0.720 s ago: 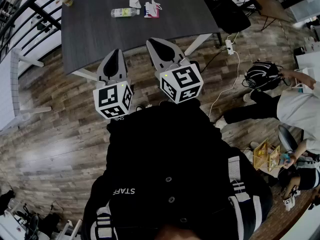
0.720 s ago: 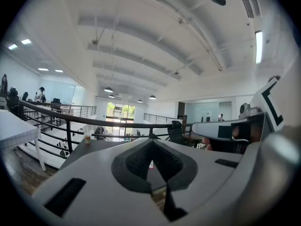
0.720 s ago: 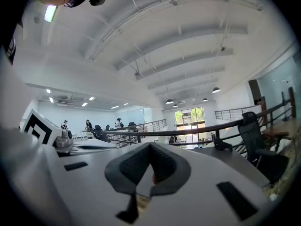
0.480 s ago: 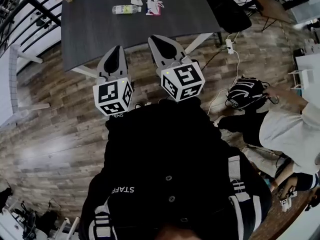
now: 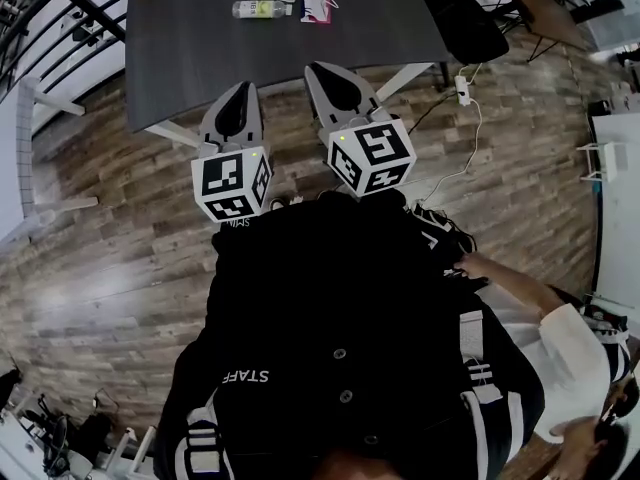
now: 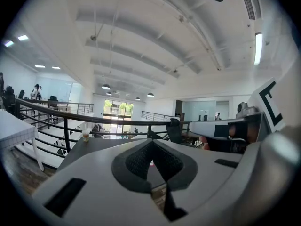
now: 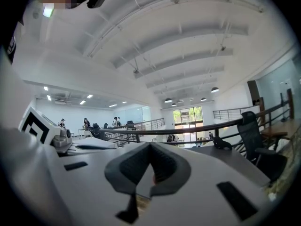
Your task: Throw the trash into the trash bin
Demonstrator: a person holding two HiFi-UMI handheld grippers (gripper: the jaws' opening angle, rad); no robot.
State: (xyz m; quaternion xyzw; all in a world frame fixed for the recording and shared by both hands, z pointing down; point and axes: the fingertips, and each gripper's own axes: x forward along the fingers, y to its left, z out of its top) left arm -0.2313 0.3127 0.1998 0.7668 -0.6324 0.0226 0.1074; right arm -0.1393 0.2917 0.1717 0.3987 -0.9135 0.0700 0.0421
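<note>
Left gripper (image 5: pixel 242 88) and right gripper (image 5: pixel 320 68) hover near the dark desk (image 5: pixel 190 63), fingers closed, empty. Trash lies at its far edge: a plastic bottle (image 5: pixel 258 9) — probably light and slippery, best pinched mid-body — and soft crumpled wrappers (image 5: pixel 318 6).

Dark table (image 5: pixel 200 58), 12 o'clock, on white legs.
Wood-plank floor (image 5: pixel 110 228), 9 o'clock and all round.
Black railing (image 5: pixel 70 8), 11 o'clock, beyond the table's left end.
White table (image 5: pixel 10 168), 9 o'clock, cut off by the frame edge.
Black office chair (image 5: pixel 470 28), 1 o'clock, near the table's right end.
White power strip (image 5: pixel 463 90), 2 o'clock, on the floor.
White cable (image 5: pixel 455 173), trailing from the strip toward 3 o'clock.
Bystander's outstretched arm (image 5: pixel 510 280), 4 o'clock, light sleeve.
White arched ceiling (image 6: pixel 141 32), with pendant lamps (image 6: pixel 106 86), in the left gripper view.
</note>
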